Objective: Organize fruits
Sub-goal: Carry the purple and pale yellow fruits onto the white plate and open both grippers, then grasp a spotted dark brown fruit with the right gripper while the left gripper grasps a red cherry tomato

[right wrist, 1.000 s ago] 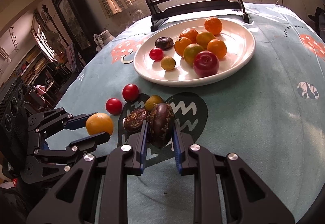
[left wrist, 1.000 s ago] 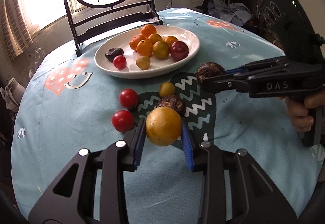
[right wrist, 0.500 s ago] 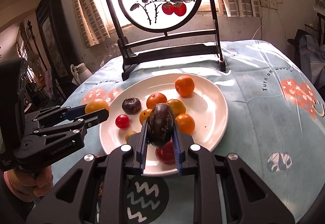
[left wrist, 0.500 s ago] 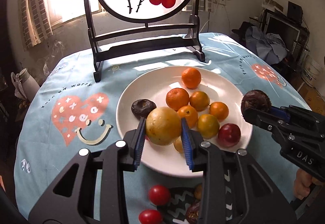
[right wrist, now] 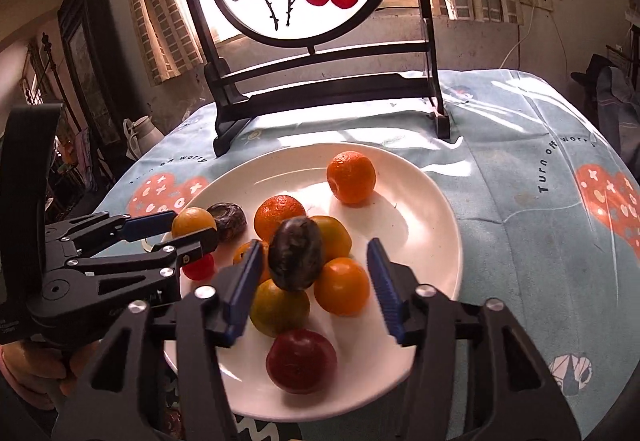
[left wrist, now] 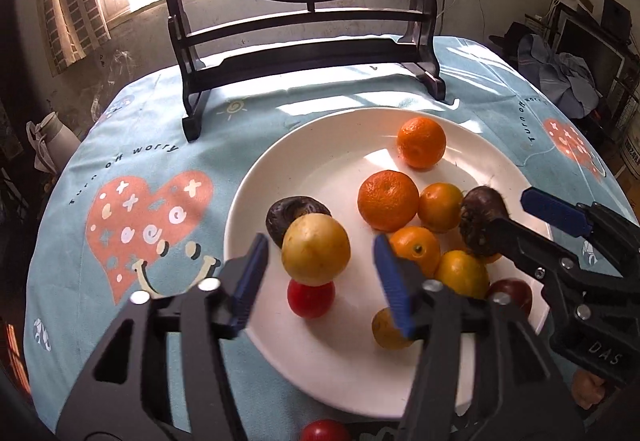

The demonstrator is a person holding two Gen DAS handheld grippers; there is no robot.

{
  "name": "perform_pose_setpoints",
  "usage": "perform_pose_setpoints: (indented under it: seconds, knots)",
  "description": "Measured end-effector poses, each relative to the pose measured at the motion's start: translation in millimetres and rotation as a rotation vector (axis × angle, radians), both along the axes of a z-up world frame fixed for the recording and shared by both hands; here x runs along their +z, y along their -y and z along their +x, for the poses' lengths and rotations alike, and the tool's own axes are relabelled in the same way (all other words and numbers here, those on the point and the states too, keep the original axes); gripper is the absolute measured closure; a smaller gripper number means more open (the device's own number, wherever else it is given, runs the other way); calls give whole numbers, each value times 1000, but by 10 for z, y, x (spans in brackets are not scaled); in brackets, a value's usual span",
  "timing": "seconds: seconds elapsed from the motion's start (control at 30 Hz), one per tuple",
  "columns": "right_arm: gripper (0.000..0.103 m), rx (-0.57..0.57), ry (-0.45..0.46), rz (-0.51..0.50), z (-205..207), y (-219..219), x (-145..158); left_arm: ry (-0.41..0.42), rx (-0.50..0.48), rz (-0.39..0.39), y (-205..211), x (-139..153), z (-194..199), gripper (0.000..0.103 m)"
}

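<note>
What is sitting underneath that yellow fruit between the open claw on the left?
A red tomato shows directly below the yellow fruit on the white plate; whether they touch cannot be told. A dark fruit lies behind.

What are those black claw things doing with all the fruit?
A person is sorting fruit onto the white plate with two tongs. The left tongs are open, and the yellow fruit sits between them above the plate. The right tongs are open too, around a dark wrinkly fruit over the oranges. One red fruit waits on the tablecloth.
</note>
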State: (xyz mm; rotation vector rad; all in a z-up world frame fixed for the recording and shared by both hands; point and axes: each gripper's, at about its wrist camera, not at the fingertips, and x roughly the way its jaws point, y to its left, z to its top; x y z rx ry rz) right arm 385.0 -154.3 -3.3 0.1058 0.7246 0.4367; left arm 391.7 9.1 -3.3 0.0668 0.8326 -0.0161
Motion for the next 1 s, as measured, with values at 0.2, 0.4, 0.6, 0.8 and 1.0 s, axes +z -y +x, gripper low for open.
perform_pose_setpoints:
  seconds: [0.2, 0.4, 0.6, 0.8, 1.0]
  knots:
    - [41, 62, 64, 15, -535, 34, 239, 149, 16, 47, -173, 350, -717, 5]
    - [41, 207, 2, -23, -1085, -246, 92, 223, 108, -8, -553, 204, -1397, 2]
    - [41, 283, -91, -144, -1338, -606, -259, 157, 178, -41, -787, 38, -1516, 2]
    - [49, 276, -114, -203, -1308, -723, -399, 174, 208, -59, -883, 116, -1568, 2]
    - [51, 278, -109, -240, -1292, -856, -461, 168, 212, -63, -891, 141, -1556, 2]
